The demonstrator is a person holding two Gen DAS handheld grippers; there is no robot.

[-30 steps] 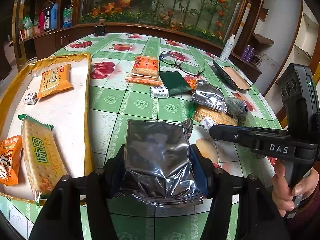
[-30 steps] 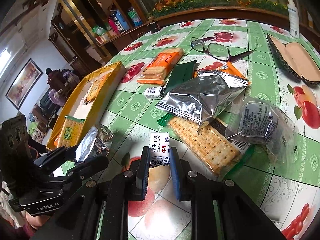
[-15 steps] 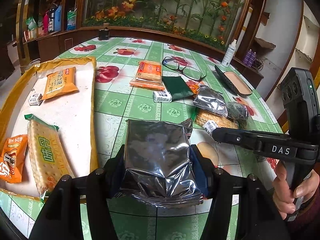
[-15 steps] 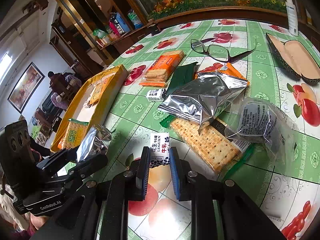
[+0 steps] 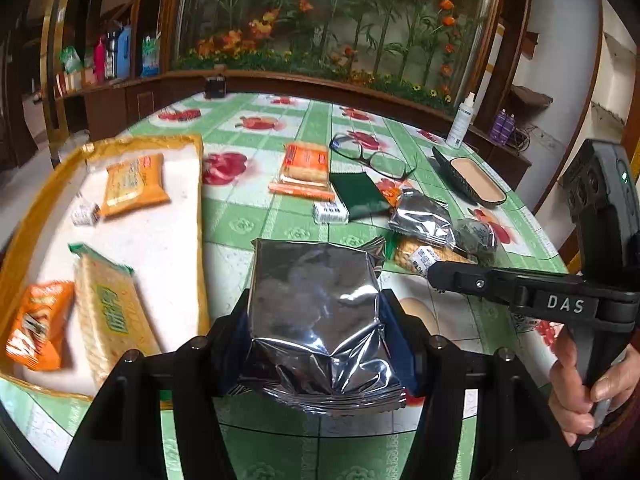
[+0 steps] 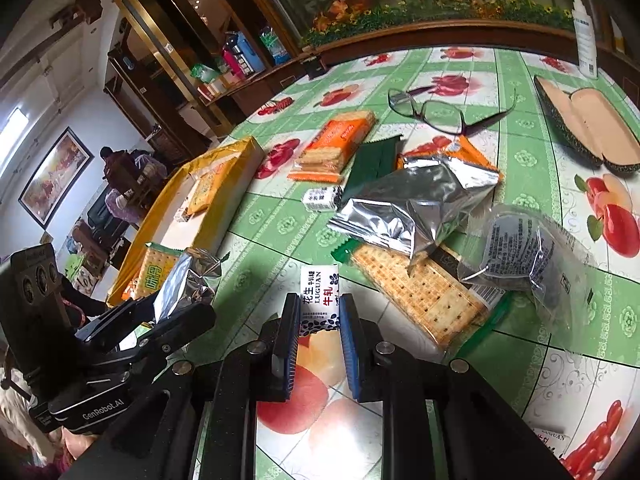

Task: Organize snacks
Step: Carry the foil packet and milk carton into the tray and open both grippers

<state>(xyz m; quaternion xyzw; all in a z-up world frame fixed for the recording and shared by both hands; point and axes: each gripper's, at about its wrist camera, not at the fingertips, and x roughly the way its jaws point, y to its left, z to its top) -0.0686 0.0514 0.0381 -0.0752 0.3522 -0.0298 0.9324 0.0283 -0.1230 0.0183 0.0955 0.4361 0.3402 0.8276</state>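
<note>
In my left gripper (image 5: 320, 340): one silver foil packet (image 5: 316, 304), pinched between the pads and held above the table (image 5: 256, 220) just right of the tray (image 5: 198, 216).
In my right gripper (image 6: 319, 320): one small white nougat bar (image 6: 319, 300), clamped in narrow jaws; printed "LUGUAN" with Chinese characters in black and red.

On the yellow-rimmed tray, four items: two orange packets (image 5: 132, 184), one cracker pack with green lettering (image 5: 108, 312), one small white bar (image 5: 85, 213).

Loose on the table: one orange cracker pack (image 6: 336, 148), one dark green packet (image 6: 374, 166), one small white bar (image 6: 322, 199), one silver foil bag (image 6: 416, 204), one long cracker pack (image 6: 424, 296), one clear bag with fine print I cannot read (image 6: 524, 256), one part-hidden orange packet (image 6: 472, 154).

Non-snack: one pair of glasses (image 6: 436, 112), one open glasses case (image 6: 584, 124), one spray bottle (image 5: 460, 122).

Tool markings: "DAS" on my right gripper, "GenRobot.AI" on my left.
</note>
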